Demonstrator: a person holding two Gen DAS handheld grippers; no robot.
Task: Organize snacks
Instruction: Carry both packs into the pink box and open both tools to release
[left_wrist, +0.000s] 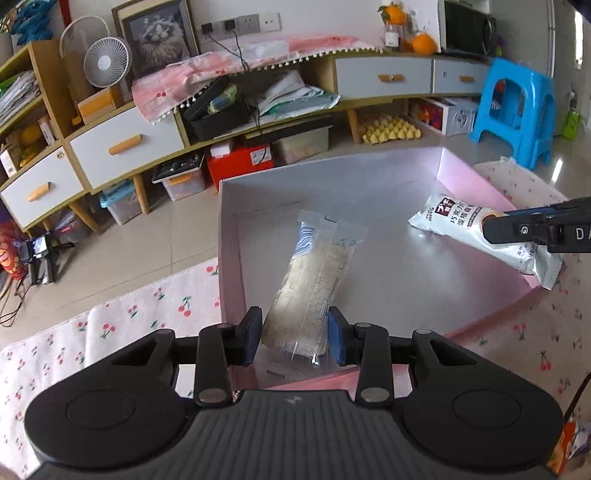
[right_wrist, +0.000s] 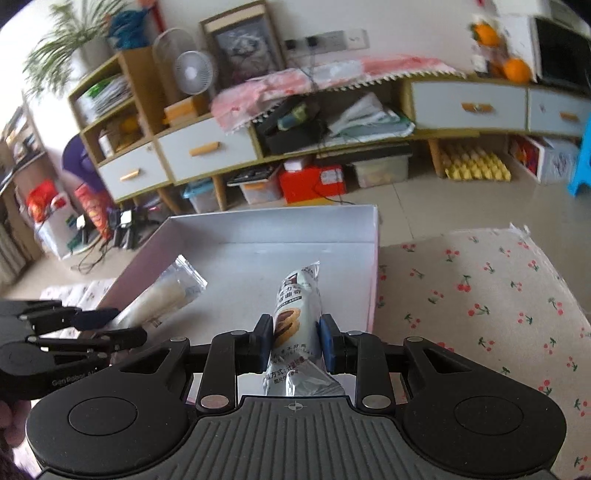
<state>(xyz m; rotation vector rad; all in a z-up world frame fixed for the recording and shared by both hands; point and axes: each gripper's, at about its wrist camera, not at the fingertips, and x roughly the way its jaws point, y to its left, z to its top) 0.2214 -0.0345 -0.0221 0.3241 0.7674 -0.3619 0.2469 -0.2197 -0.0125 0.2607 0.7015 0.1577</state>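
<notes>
Snacks sit in a shallow pink-walled box (left_wrist: 476, 177) with a pale floor, resting on a cherry-print cloth (right_wrist: 480, 295). A clear-wrapped pastry (left_wrist: 314, 288) lies lengthwise toward the box's near-left wall, and the left gripper (left_wrist: 294, 338) has its blue pads against both sides of the packet's near end, pinching it. The wrapper's lower seam is hidden behind the gripper body, and the glare on the film makes the contents hard to read. A white cookie packet (right_wrist: 295, 314) with a brown biscuit picture is pinched between the pads of the right gripper (right_wrist: 295, 341); its near end disappears under the gripper housing. In the left wrist view the same packet (left_wrist: 454, 221) reaches over the box's right wall, its tail sticking out past the rim, with the right gripper covering its middle. Whether either packet's far end touches the box floor cannot be told. The right wrist view is motion-blurred across the background cabinet (right_wrist: 207, 147).
</notes>
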